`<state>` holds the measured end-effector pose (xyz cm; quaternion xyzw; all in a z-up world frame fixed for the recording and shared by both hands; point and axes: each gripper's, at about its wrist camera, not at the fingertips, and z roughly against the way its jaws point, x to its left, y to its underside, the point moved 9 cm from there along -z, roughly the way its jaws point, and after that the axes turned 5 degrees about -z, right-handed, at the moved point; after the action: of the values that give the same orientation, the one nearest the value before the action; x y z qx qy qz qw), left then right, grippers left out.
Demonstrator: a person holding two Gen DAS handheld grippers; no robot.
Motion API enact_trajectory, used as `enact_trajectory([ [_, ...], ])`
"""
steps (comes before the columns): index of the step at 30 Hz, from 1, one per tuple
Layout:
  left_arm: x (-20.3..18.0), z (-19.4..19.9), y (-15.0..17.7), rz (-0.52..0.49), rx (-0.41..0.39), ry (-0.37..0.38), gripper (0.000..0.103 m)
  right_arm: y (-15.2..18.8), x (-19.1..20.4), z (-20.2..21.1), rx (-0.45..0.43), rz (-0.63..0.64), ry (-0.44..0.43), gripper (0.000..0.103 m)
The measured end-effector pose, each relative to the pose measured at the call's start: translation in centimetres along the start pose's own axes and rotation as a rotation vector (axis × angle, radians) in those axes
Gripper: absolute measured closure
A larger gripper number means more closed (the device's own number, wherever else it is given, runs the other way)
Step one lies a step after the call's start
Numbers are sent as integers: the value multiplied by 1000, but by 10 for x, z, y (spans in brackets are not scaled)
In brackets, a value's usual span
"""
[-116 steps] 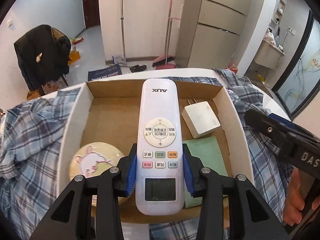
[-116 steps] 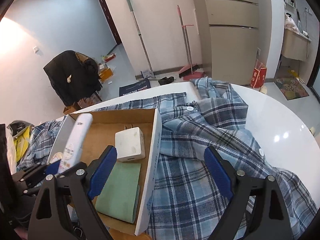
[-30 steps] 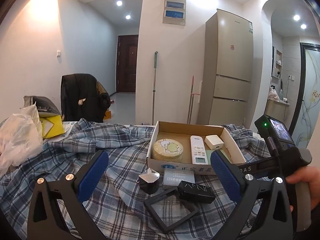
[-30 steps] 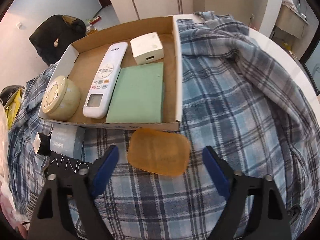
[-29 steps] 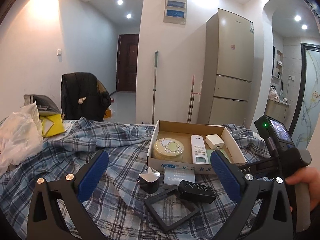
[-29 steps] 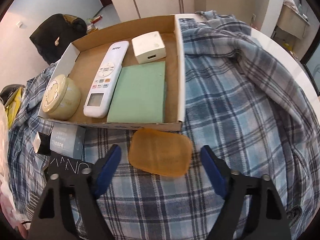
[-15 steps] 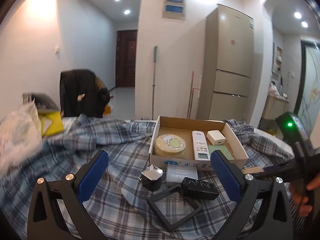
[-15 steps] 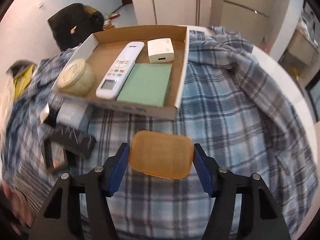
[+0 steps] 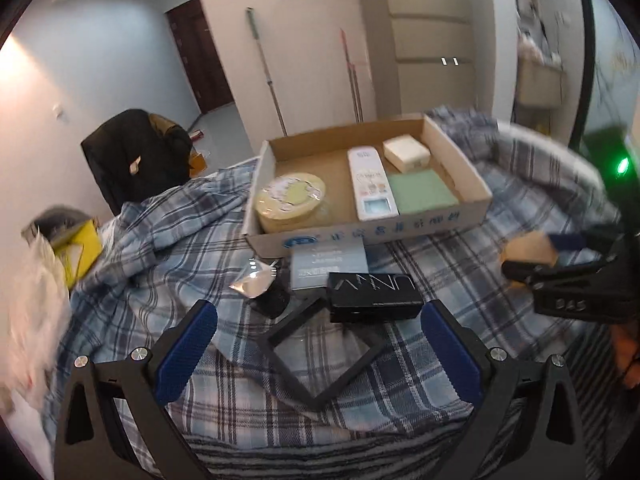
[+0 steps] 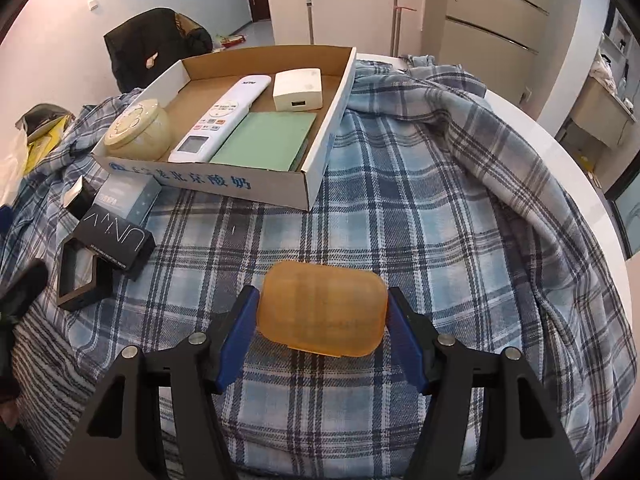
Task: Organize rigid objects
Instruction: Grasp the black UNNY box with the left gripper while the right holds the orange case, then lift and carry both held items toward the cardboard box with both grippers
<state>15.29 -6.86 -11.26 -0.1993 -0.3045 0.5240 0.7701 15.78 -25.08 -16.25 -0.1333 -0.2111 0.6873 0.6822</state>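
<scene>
My right gripper (image 10: 322, 330) is shut on an orange translucent case (image 10: 322, 309) and holds it above the plaid cloth, in front of the cardboard tray (image 10: 256, 184). The case also shows at the right of the left wrist view (image 9: 529, 249). The tray (image 9: 460, 216) holds a round cream tin (image 9: 291, 199), a white remote (image 9: 371, 184), a white charger (image 9: 406, 154) and a green pad (image 9: 422, 192). My left gripper (image 9: 320, 352) is open and empty over a black frame (image 9: 326, 354). A black box (image 9: 374, 297), a pale blue box (image 9: 328, 261) and a small dark bottle (image 9: 264, 290) lie before the tray.
A blue plaid cloth (image 10: 420, 208) covers the round white table (image 10: 568, 152). A yellow item and a white bag (image 9: 36, 280) lie at the far left. A chair with a black jacket (image 9: 136, 156) stands behind the table.
My right gripper has closed on the orange case and lifted it off the cloth. My left gripper has tilted down towards the black frame and boxes. Earlier it set the remote in the tray.
</scene>
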Motion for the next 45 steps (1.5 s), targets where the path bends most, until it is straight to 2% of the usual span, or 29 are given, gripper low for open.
enact_trajectory([
  [3,-13,-11,-2,-13,47,17,0,2,-3,-1,3,-17,-26,40],
  [11,-25,-47,0,69,178,68,0,6,-1,-3,5,-3,-34,40],
  [16,-27,-56,-2,21,181,11,0,7,1,-2,5,10,-42,40],
  [19,-28,-63,0,18,205,16,1,7,1,-2,6,10,-44,40],
  [21,-25,-69,1,10,219,-12,5,7,1,-2,6,10,-44,40],
  [22,-25,-70,1,7,225,-16,12,7,1,-2,6,11,-43,40],
  [24,-24,-74,3,28,246,8,16,7,1,-2,6,12,-43,40],
  [25,-22,-74,3,47,245,14,17,7,1,-2,6,11,-43,40],
  [28,-20,-71,-1,54,221,9,31,7,1,-2,5,12,-42,40],
  [32,-17,-63,-1,119,207,81,31,7,1,-2,6,12,-43,40],
  [40,-16,-25,2,98,128,85,31,6,1,1,-16,22,-16,40],
  [45,-14,-6,0,118,88,130,31,5,1,2,-22,23,-9,40],
])
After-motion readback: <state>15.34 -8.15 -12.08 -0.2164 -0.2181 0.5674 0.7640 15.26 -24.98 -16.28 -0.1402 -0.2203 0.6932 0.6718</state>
